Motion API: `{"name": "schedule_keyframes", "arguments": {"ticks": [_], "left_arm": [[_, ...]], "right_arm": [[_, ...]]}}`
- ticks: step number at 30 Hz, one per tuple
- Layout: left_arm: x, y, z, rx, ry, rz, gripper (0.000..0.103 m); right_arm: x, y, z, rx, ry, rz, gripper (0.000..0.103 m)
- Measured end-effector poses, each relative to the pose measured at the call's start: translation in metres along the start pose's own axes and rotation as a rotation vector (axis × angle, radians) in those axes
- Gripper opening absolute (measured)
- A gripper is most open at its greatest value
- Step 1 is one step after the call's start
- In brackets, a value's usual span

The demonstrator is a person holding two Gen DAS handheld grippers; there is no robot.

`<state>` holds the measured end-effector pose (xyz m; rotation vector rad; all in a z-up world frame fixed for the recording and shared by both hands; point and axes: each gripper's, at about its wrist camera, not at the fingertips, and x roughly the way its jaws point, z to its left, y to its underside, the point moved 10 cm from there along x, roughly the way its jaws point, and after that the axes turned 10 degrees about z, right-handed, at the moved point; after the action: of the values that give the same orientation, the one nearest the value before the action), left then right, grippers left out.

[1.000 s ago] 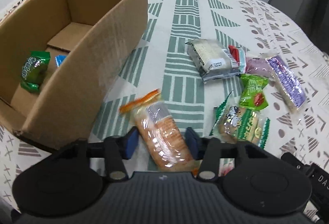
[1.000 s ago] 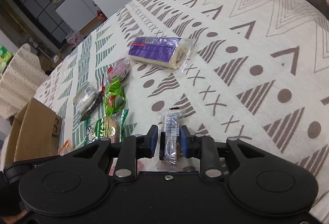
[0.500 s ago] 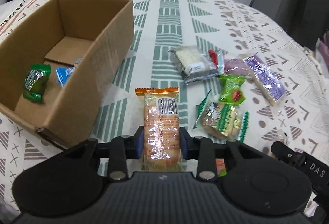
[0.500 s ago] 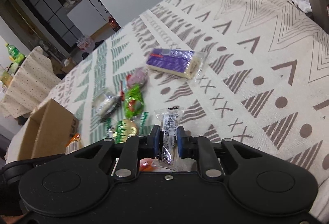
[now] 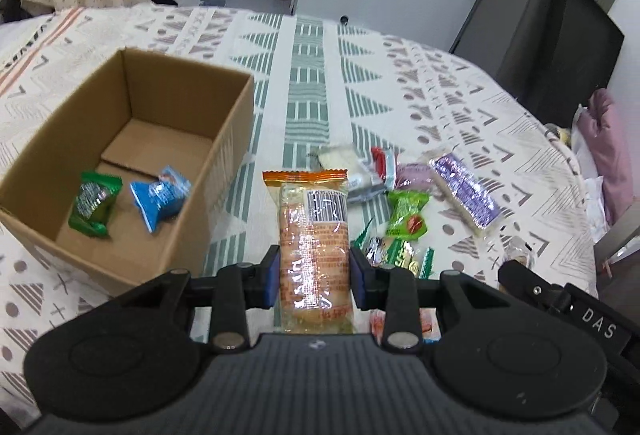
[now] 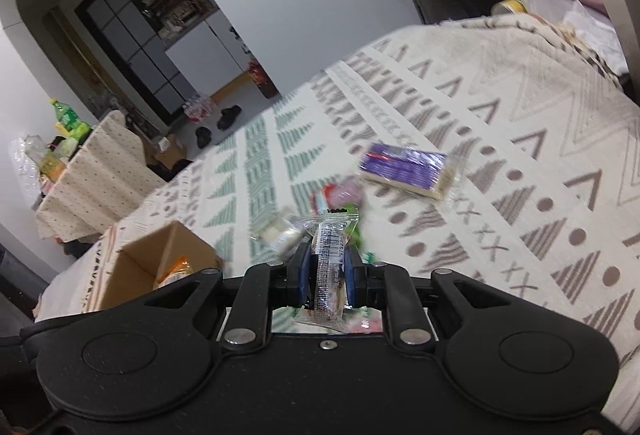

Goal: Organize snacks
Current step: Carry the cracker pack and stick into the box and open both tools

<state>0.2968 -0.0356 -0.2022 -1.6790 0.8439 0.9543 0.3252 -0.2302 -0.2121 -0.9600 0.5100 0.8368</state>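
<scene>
The left gripper (image 5: pixel 314 271) has its jaws closed on an orange-topped snack pack (image 5: pixel 312 235), held lengthwise above the table (image 5: pixel 312 83), just right of the cardboard box (image 5: pixel 224 155). Inside the box lie 2 snacks: a green packet (image 5: pixel 94 205) and a blue packet (image 5: pixel 160 197), side by side. The right gripper (image 6: pixel 326 269) has its jaws pinched narrow on a slim clear-wrapped bar (image 6: pixel 330 259), raised off the table. On the patterned cloth beyond sit a purple pack (image 6: pixel 406 175), a white pack (image 5: pixel 350 165), a green candy (image 5: pixel 406 213) and a green-edged pack (image 5: pixel 398 253), clustered close together.
</scene>
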Motion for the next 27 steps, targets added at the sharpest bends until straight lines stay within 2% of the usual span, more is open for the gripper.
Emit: {"name": "schedule_keyframes", "arguments": {"ticks": [10,12,15,27], "left_arm": [[-0.037,-0.021,0.015,-0.008,0.047,-0.063,0.034],[-0.044,-0.025,0.018,-0.020,0.081,-0.088,0.034],[-0.055,-0.032,0.025,-0.016,0.090,-0.127,0.034],[-0.064,-0.053,0.070,-0.067,0.112,-0.149,0.034]], "right_arm": [[-0.009,-0.007,0.054,-0.059,-0.042,-0.027,0.018],[-0.009,-0.007,0.064,-0.071,-0.047,-0.028,0.018],[-0.008,-0.008,0.078,-0.078,-0.061,-0.027,0.018],[0.013,-0.006,0.128,-0.132,-0.082,-0.014,0.018]]}}
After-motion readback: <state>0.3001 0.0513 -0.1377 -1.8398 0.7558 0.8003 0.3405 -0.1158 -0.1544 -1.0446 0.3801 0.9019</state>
